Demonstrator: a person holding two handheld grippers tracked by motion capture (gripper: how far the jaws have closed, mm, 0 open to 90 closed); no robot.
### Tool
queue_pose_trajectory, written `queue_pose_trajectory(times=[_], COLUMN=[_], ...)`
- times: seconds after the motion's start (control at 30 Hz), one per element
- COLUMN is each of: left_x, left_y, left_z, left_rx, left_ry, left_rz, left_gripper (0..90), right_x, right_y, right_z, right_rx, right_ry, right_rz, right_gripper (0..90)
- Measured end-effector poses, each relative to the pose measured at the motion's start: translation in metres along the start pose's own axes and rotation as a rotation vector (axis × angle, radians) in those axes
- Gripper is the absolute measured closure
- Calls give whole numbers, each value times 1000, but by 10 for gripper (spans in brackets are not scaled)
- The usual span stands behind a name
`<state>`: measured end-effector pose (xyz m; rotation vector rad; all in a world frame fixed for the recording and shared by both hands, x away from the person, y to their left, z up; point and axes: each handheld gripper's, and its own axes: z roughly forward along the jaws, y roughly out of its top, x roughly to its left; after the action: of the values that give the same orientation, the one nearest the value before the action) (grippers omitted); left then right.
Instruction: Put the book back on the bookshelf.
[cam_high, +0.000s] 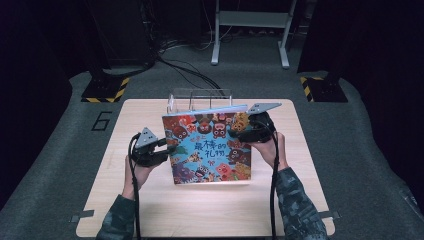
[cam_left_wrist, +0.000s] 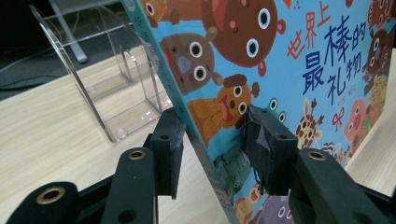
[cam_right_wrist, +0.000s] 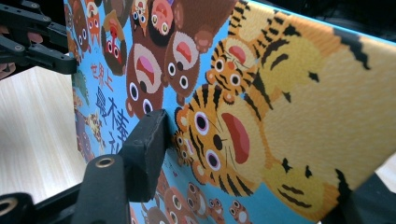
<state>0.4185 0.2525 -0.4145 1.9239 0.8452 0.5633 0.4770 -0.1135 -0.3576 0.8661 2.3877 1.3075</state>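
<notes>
At table centre, picture book (cam_high: 210, 150) stands tilted upright, clear acrylic holder (cam_high: 200, 100) just behind at 12 o'clock. Left gripper (cam_high: 167, 149) pinches spine edge at 9 o'clock; right gripper (cam_high: 245, 131) pinches top corner at 2 o'clock. Two-sided grip likely steadies book for slotting into holder.

Two forearms in camouflage sleeves enter from the bottom of the high view, one at lower left, one at lower right. The left hand (cam_high: 134, 172) grips the left gripper (cam_high: 167, 150) left of centre, pointing right, its black jaws partly apart. The right hand (cam_high: 272, 150) holds the right gripper (cam_high: 239, 131) right of centre, pointing left, jaws partly apart. A cable trails down from each.
</notes>
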Motion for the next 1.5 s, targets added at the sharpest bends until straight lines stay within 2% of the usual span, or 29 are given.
queue_pose_trajectory(times=[0.2, 0.27, 0.4, 0.47, 0.53, 0.6, 0.67, 0.7, 0.77, 0.93, 1.0, 1.27, 1.33, 1.43, 1.5], left_x=[1, -1, -7, -9, -9, -9, -10, -9, -9, -3, 0, 10, 10, 7, 4], left_y=[-4, -5, -4, -5, -4, -4, -3, -3, -3, -4, -3, -2, -2, 0, 1], left_z=[-3, -5, -7, -8, -8, -8, -8, -8, -9, -11, -12, -9, -9, -10, -10], left_rx=[-17, -15, -14, -5, -2, -7, -12, -18, -29, -38, -35, -45, -47, -32, -50], left_ry=[-21, -16, 12, 7, 20, 26, 39, 54, 59, -12, -55, -134, -134, -98, -93], left_rz=[-1, 24, 65, 69, 81, 85, 92, 109, 108, 81, 46, -14, -9, 35, 47], left_gripper=[597, 601, 599, 599, 599, 599, 599, 600, 606, 620, 610, 570, 574, 609, 614], right_x=[1, 2, 1, 2, 2, 4, 4, 5, 6, 5, 5, 9, 9, 9, 8], right_y=[-1, -1, 1, 2, 2, 2, 1, 1, 1, 0, -1, -3, -3, -3, -3], right_z=[0, 0, -1, -1, -1, 0, 0, 0, 0, 0, -2, -3, -3, -2, -1], right_rx=[-9, -4, 40, 58, 63, 62, 35, 29, 15, 10, 17, 0, 1, -3, -9], right_ry=[6, 9, 7, 7, 5, -10, -17, -19, -26, -10, -3, -19, -17, -19, -16], right_rz=[-17, -13, -9, 5, 11, 14, -15, -17, -21, -34, -44, -58, -58, -50, -55], right_gripper=[400, 398, 385, 381, 376, 365, 364, 364, 365, 369, 372, 374, 375, 369, 357])
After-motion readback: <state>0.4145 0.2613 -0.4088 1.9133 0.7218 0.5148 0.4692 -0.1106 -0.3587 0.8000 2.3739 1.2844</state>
